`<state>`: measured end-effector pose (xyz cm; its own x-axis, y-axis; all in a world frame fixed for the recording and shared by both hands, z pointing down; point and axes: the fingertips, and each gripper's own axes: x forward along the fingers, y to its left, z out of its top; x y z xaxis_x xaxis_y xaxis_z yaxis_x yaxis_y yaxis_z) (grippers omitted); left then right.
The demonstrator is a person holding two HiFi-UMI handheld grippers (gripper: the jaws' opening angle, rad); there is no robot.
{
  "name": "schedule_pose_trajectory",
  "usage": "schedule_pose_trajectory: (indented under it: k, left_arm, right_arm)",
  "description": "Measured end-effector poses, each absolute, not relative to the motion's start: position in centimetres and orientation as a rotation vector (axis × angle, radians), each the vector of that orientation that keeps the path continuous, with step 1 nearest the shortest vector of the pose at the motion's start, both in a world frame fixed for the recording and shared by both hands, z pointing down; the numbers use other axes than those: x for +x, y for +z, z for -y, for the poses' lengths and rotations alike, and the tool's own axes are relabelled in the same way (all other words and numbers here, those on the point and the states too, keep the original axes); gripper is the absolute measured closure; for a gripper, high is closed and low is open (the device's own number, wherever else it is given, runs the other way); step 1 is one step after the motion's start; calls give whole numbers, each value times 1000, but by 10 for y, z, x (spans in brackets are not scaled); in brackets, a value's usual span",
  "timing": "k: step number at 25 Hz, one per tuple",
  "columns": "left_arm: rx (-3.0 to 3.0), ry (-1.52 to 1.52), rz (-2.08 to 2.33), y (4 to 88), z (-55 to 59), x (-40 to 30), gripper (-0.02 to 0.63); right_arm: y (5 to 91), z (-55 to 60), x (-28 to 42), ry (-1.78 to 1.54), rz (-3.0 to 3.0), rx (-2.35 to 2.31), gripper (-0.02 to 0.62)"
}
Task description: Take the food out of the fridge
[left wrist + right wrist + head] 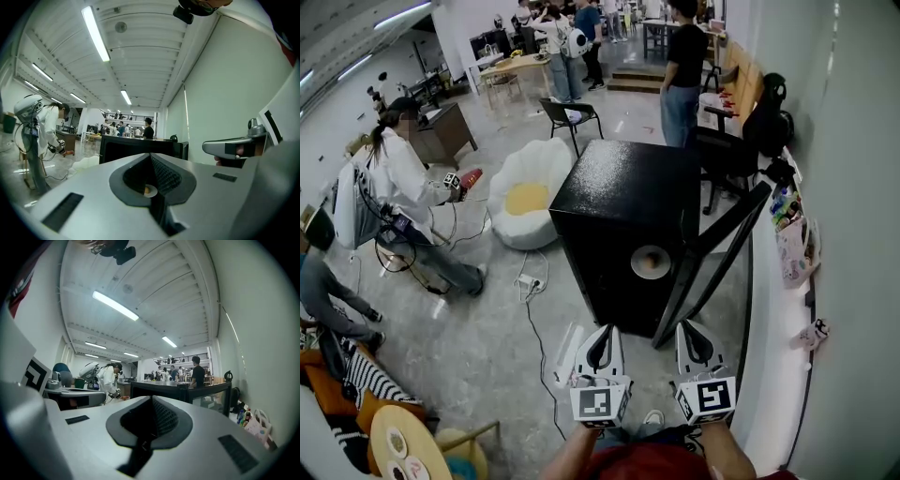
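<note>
Resting on a plate [652, 255] inside the black fridge [623, 192], whose door [717, 246] stands open, the food [651, 265] is untouched; I hold the left gripper [604, 334] and right gripper [688, 331] just before the fridge, both with jaws closed tight together, gripping nothing.

Two tools are in view: the left tool [602, 336] and the right tool [695, 333]. Ahead of them stands one black fridge [619, 206] with one open door [717, 258] and one plate of food [651, 262] inside. Beyond the left tool are one white flower-shaped seat [525, 192] and one black chair [572, 117]. One person in white [398, 178] is far to its left, and one person in a black shirt [682, 66] is beyond the fridge. The people farther back are too small to count.
</note>
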<state>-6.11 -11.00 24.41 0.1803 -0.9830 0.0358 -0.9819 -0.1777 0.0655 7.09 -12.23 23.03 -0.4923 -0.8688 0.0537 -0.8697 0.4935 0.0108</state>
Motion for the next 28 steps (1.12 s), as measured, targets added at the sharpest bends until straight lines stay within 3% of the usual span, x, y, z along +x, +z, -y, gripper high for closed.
schedule_pose_trajectory:
  k: [28]
  left_arm:
    - [2333,5,1957,277,125,-76,592]
  right_arm:
    - [260,133,56,-3,2644,1565,572]
